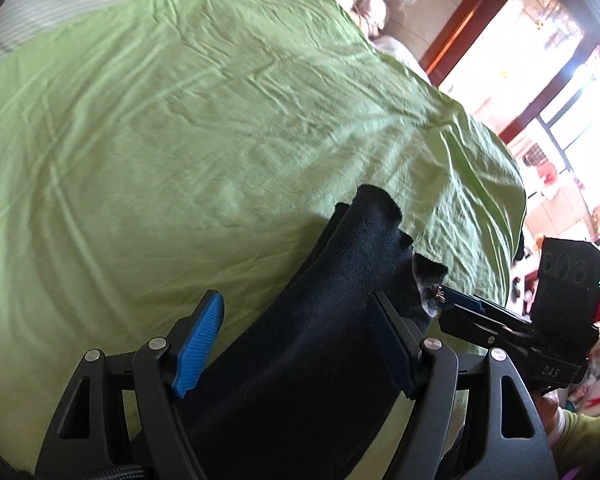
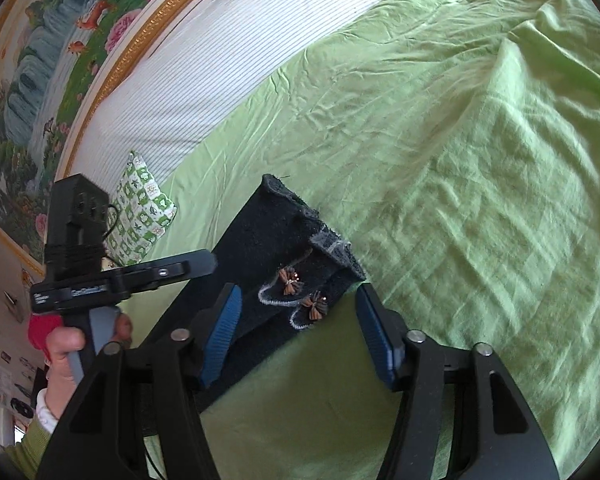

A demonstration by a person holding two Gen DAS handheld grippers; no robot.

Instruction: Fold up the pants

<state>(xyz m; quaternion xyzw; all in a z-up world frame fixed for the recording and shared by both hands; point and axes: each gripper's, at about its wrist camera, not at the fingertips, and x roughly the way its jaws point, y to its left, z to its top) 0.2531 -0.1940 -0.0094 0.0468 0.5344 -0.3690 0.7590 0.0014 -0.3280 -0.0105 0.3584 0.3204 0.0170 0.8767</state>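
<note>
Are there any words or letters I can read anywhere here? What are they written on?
"DAS": on the right gripper, on its black body low down, seen from the left wrist view.
White label on the left gripper body, in the right wrist view: too blurred to read.
Pants, green sheet and patterned pillow: no words.

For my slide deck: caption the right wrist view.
Open right tool straddles dark pants with bow trims on a green bedsheet; left tool alongside.
</note>
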